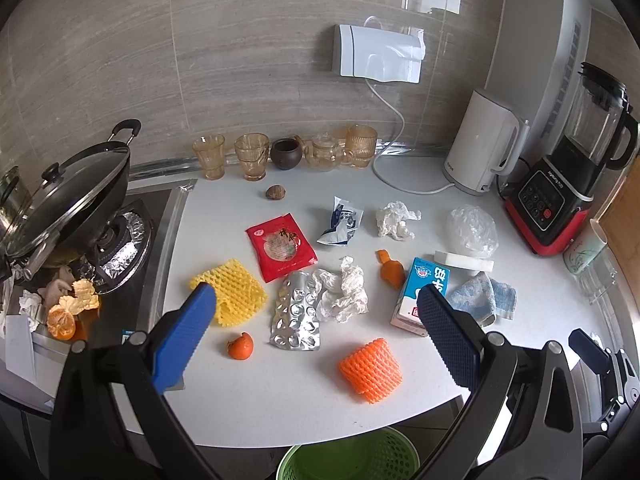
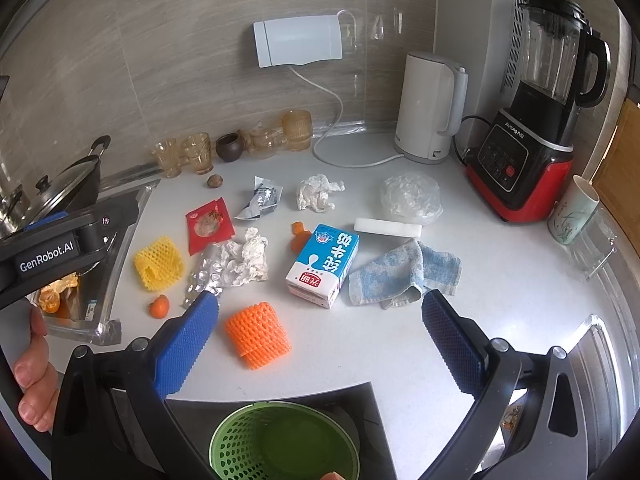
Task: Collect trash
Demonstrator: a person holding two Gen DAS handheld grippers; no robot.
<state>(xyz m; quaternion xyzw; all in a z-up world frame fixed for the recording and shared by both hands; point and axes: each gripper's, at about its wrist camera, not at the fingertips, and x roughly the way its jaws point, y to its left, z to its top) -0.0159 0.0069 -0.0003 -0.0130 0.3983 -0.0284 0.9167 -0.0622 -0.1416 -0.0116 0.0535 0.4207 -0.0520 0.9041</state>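
Note:
Trash lies spread on the white counter [image 1: 280, 400]: an orange foam net [image 1: 371, 369] [image 2: 258, 334], a yellow foam net [image 1: 234, 292] [image 2: 159, 263], a foil blister pack [image 1: 298, 310], crumpled tissues [image 1: 345, 291] [image 2: 247, 258], a red wrapper [image 1: 280, 246], a milk carton [image 1: 420, 294] [image 2: 324, 266], orange peel bits [image 1: 241, 346] [image 2: 159, 306]. A green mesh bin [image 2: 284, 442] [image 1: 348, 458] stands below the counter's front edge. My left gripper [image 1: 316, 308] and right gripper [image 2: 320, 316] are both open and empty, held above the counter.
A wok with lid [image 1: 68, 200] sits on the stove at left, with peels beside it. Glasses and a teapot [image 1: 324, 154] line the back wall. A kettle [image 2: 430, 108], blender [image 2: 536, 128], cup [image 2: 572, 210], blue cloth [image 2: 404, 272], white sponge [image 2: 388, 227] and plastic bag [image 2: 412, 198] are at right.

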